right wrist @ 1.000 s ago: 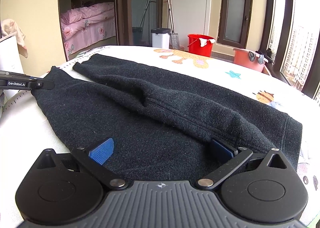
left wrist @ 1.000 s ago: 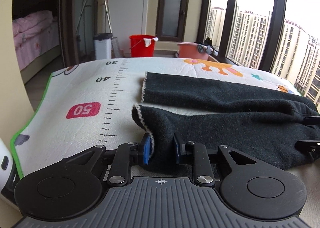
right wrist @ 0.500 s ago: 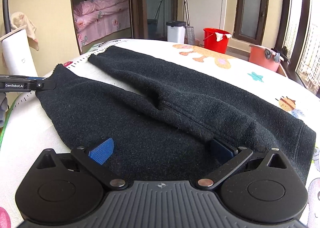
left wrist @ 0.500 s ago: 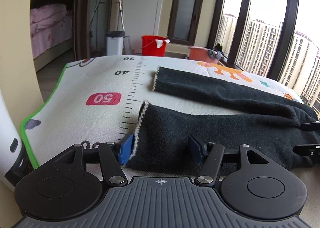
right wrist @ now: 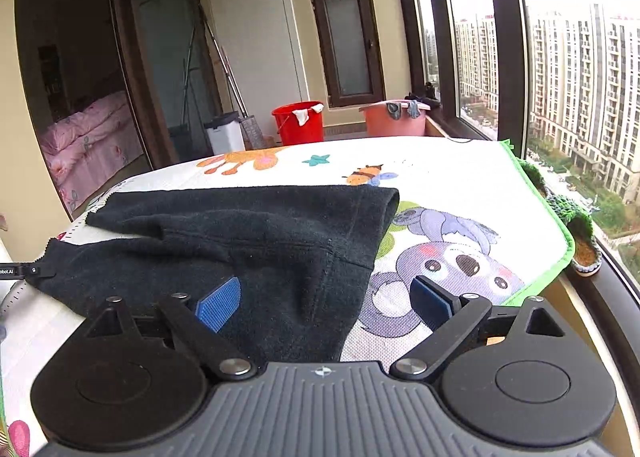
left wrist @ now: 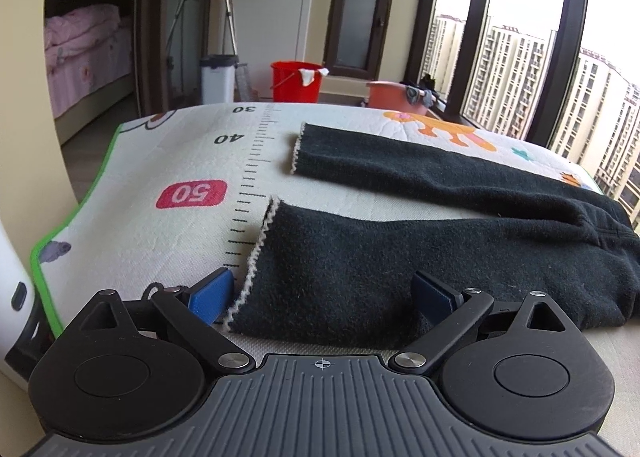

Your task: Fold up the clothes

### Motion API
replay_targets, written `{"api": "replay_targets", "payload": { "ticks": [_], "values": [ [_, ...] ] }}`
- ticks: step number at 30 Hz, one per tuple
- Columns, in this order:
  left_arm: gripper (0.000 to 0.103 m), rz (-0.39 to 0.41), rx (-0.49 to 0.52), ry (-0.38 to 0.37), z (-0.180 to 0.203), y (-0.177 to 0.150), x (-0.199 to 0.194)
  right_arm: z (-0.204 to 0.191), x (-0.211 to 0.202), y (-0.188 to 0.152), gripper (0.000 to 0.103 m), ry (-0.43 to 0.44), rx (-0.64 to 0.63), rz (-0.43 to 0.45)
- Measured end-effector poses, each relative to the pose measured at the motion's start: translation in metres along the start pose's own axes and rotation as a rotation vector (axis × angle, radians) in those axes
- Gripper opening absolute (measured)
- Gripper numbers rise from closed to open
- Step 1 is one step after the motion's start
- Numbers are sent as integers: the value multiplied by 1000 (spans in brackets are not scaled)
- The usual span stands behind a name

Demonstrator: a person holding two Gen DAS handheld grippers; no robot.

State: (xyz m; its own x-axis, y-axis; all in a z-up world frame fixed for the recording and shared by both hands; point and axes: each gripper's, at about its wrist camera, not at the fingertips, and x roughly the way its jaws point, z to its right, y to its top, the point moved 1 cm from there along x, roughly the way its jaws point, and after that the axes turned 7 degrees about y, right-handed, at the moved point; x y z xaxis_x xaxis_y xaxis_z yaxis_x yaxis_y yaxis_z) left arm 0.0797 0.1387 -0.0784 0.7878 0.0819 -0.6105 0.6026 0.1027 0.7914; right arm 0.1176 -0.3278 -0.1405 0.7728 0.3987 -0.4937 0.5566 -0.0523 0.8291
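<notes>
My left tongs (left wrist: 324, 293) opening over the black trousers' (left wrist: 400, 257) hem, lower centre, releasing it flat; right tongs (right wrist: 326, 303) wide, closing toward the waistband (right wrist: 360, 241).

Mat (left wrist: 168, 161) ruler scale: upside-down "30", "40", and "50" in red patch. Left gripper (right wrist: 16, 271) side: partial "obot.AI".

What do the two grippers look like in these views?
Both match: the left gripper and right gripper each have a ribbed grey base with a small crosshair mark, two round black discs, black link arms with silver pivot screws, and blue textured pads. No hand or sleeve shows.
</notes>
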Motion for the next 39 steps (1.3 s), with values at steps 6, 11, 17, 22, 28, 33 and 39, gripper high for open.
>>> {"api": "replay_targets", "payload": {
  "ticks": [6,11,17,22,28,33,39],
  "values": [
    [101,-2,-5,-4,0,-1,-1,-15,23,-12,50,19,-46,-78],
    [102,3,-27,-15,-3,-1,-1,3,8,-12,35,3,-50,-97],
    [102,44,-74,-13,-9,-2,-8,-6,-16,7,84,-47,-65,30],
    [102,121,-108,-115,3,0,-28,-36,17,27,101,24,-156,42],
    [103,138,43,-334,65,14,-27,-83,89,45,101,80,-179,19],
    [103,78,146,-404,111,21,-2,-105,150,38,103,29,-267,-184],
    [103,84,145,-551,133,30,16,-84,140,36,103,97,-144,-132]
  ]
}}
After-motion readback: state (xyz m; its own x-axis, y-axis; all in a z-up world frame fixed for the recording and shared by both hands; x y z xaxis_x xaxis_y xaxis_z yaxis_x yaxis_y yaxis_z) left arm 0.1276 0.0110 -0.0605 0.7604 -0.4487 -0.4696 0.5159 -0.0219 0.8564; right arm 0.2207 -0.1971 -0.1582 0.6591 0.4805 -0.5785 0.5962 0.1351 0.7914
